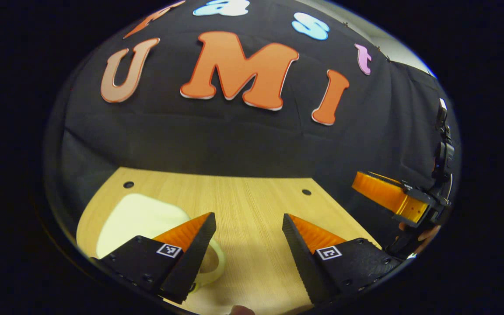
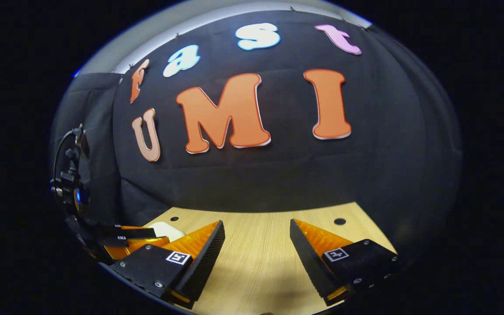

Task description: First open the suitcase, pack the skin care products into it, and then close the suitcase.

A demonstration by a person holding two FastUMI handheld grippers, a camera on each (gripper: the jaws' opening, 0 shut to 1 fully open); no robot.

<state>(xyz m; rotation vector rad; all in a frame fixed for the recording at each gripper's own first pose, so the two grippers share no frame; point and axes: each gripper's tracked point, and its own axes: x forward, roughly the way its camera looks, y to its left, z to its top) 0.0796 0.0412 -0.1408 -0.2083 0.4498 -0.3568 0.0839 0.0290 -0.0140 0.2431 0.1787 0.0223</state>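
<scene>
A pale cream suitcase (image 1: 136, 216) lies shut on the wooden table (image 1: 256, 197), low on the left in the left gripper view. Its loop handle (image 1: 218, 261) curves out just behind my left gripper's left finger. My left gripper (image 1: 247, 217) hovers open above the table, to the right of the case, with nothing between its fingers. In the right gripper view my right gripper (image 2: 257, 222) is also open and empty over bare wood. A corner of the suitcase (image 2: 166, 229) peeks out there behind the left gripper (image 2: 131, 238).
The black cloth wall stands close behind the table's far edge. Small round holes (image 1: 306, 192) mark the tabletop near its back corners. The right gripper (image 1: 387, 196), with a hand under it, hangs past the table's right edge in the left gripper view.
</scene>
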